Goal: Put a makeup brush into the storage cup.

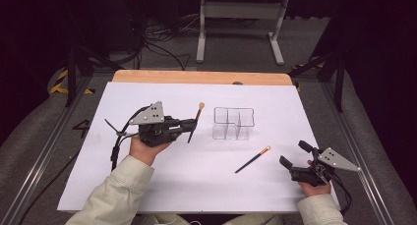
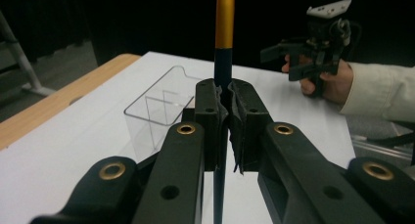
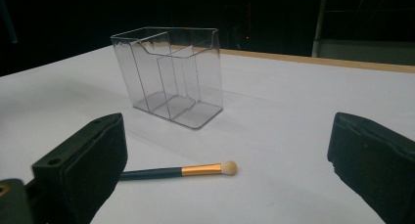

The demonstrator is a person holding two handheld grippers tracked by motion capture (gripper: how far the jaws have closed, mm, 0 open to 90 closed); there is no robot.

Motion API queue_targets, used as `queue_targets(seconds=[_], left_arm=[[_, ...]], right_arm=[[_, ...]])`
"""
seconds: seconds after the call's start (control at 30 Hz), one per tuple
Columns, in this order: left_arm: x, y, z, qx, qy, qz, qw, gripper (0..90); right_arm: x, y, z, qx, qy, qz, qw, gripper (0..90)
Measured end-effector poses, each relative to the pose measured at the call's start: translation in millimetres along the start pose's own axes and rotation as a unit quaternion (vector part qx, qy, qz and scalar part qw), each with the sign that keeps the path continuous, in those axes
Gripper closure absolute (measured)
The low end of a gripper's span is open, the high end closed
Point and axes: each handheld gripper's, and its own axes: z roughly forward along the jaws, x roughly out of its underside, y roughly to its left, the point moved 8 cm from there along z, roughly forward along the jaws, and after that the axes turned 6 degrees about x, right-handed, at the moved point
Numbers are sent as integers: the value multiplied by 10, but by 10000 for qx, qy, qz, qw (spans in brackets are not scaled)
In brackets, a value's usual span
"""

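A: Where is the brush that is being handled?

B: The left hand-held gripper (image 1: 189, 126) is clenched on a makeup brush (image 1: 195, 121) left of the middle of the white surface (image 1: 162, 185). In the high view its long axis runs from the near handle end up and slightly right to the pale tip on the far side, just left of the clear organizer (image 1: 234, 123).

A: And from the left gripper view?

B: There the brush (image 2: 223, 62) stands almost straight up between the pads — dark handle below, gold ferrule above. The bristle tip is cut off by the top edge, and the pads cover part of the handle.

A: The other hand?

B: The right hand-held gripper (image 1: 296, 155) sits released at the near right of the surface, jaws well apart with nothing between them. A second brush (image 1: 252, 159) lies flat between it and the organizer, pointing far-right in the high view, tip toward the far side.

A: Anything hard to read?

B: In the right gripper view the second brush's (image 3: 195, 170) handle end is hidden behind the left jaw — and the organizer's (image 3: 169, 72) clear dividers make its compartments hard to count.
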Motion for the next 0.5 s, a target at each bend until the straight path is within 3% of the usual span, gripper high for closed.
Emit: queue_targets(seconds=[0.37,0.5], left_arm=[[-82,64,121,34,-458,251,9986,829],[-128,82,212,76,-474,173,9987,829]], right_arm=[[1,-4,0,-4,-7,13,10000,17],[3,-8,-3,9,-3,13,10000,17]])
